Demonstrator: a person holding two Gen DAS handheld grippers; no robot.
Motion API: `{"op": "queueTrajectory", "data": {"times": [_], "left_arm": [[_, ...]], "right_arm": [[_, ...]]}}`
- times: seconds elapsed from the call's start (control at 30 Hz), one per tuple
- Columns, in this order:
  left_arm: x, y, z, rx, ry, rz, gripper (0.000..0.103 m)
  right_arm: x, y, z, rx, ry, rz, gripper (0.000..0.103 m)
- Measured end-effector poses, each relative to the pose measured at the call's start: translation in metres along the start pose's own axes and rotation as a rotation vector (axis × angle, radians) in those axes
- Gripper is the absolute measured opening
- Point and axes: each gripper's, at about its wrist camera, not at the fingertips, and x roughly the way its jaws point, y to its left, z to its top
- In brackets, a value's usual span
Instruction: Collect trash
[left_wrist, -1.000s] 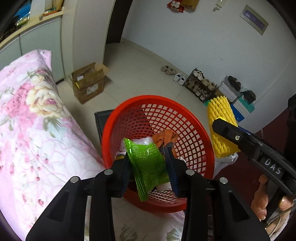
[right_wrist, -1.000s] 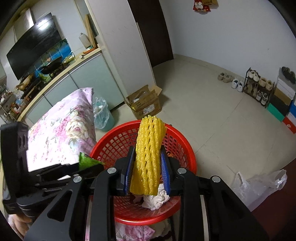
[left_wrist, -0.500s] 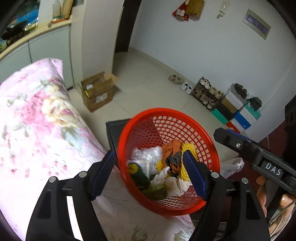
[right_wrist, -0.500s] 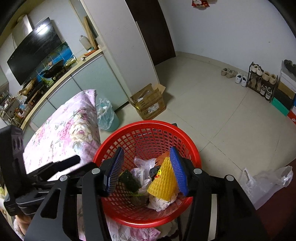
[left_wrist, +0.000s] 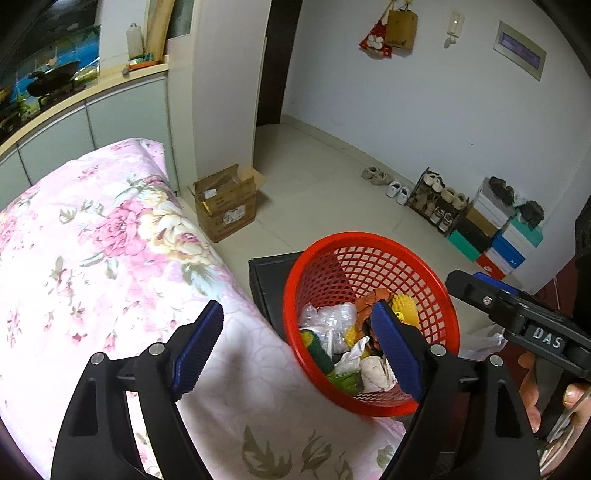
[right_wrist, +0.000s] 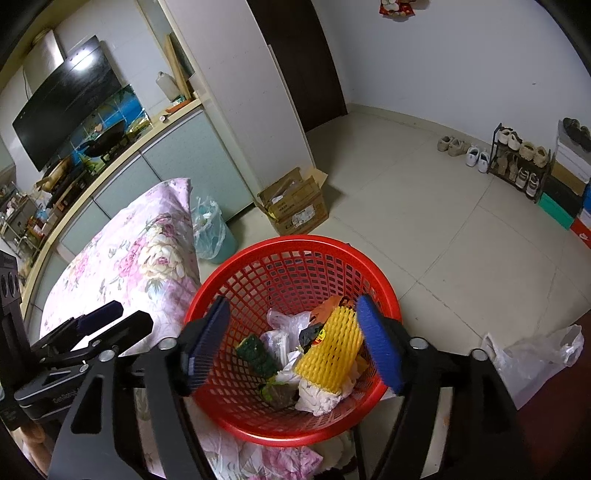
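1. The right tongs (right_wrist: 291, 347) hang over the red basket (right_wrist: 295, 243), their jaws just spread wide and empty. The yellow foam net (right_wrist: 328, 354) lies free below them in the basket, leaning on crumpled white paper (right_wrist: 317, 400), so that piece looks already delivered.
2. The left tongs (left_wrist: 295, 350) have also just opened and hold nothing. They sit over the floral bedspread (left_wrist: 92, 240) beside the basket, likely clear of the drop.
3. The basket rests at the bed's edge, within reach of both hands, holding the collected trash.
4. Farther off: a cardboard box (left_wrist: 225, 203) on the tiled floor (right_wrist: 424, 221), a shoe rack (left_wrist: 436, 206) against the white wall.
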Motion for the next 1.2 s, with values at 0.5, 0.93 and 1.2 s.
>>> {"op": "queueTrajectory", "data": {"times": [0.5,0.93,1.2], "left_arm": [[-0.045,0.019,-0.018,-0.028,-0.149,0.166,0.084],[-0.089,0.029,-0.046,-0.052,-0.274,0.268,0.084],[-0.105,0.037,-0.060,-0.086,-0.300,0.296,0.084]], "right_arm": [[-0.026,0.032,-0.027,-0.111,-0.091,0.002,0.092],[-0.059,0.064,-0.058,-0.170,-0.221,-0.010,0.096],[-0.072,0.083,-0.069,-0.215,-0.269,-0.001,0.096]]}}
